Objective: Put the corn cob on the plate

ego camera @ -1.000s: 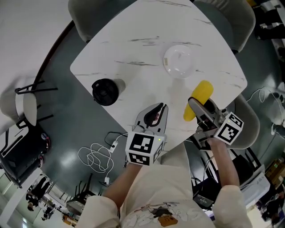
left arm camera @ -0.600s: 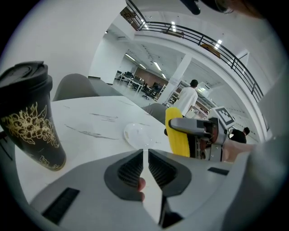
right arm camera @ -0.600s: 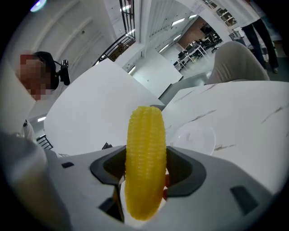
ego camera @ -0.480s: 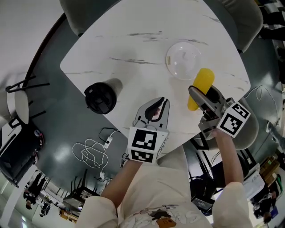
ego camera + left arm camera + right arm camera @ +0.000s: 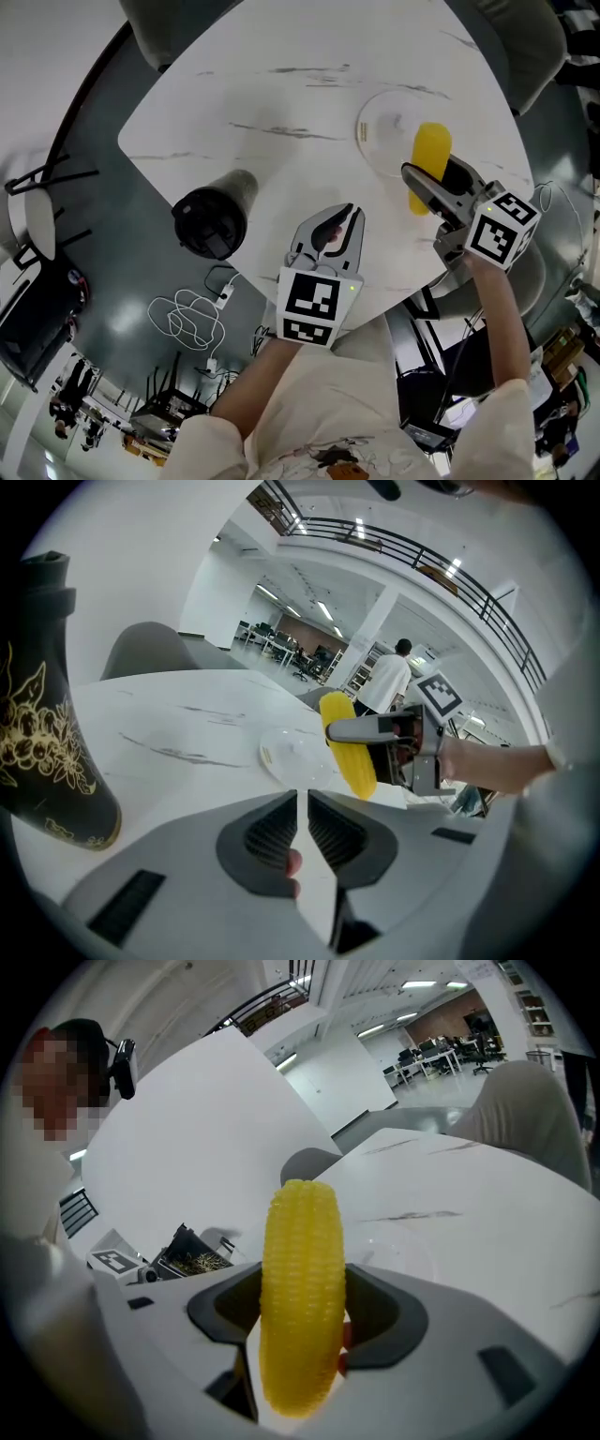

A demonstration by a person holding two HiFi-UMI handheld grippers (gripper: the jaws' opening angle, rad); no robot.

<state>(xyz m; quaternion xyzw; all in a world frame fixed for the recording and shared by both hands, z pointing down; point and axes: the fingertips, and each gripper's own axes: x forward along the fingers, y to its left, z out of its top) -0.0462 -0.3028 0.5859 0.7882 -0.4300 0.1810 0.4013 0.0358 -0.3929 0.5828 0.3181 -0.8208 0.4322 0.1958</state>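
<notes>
While the left gripper (image 5: 339,225) sits low over the near edge of the table (image 5: 281,103), jaws pressed together on nothing, it looks parked there to leave the lane free. Off to its left, the black vase (image 5: 214,211) stands well apart. Now the right gripper (image 5: 429,187): it's pinching the corn cob (image 5: 431,155) across its middle, both ends sticking out, so the grip looks balanced. From above, the cob hangs over the near side of the clear plate (image 5: 380,127). A set-down looks close!
</notes>
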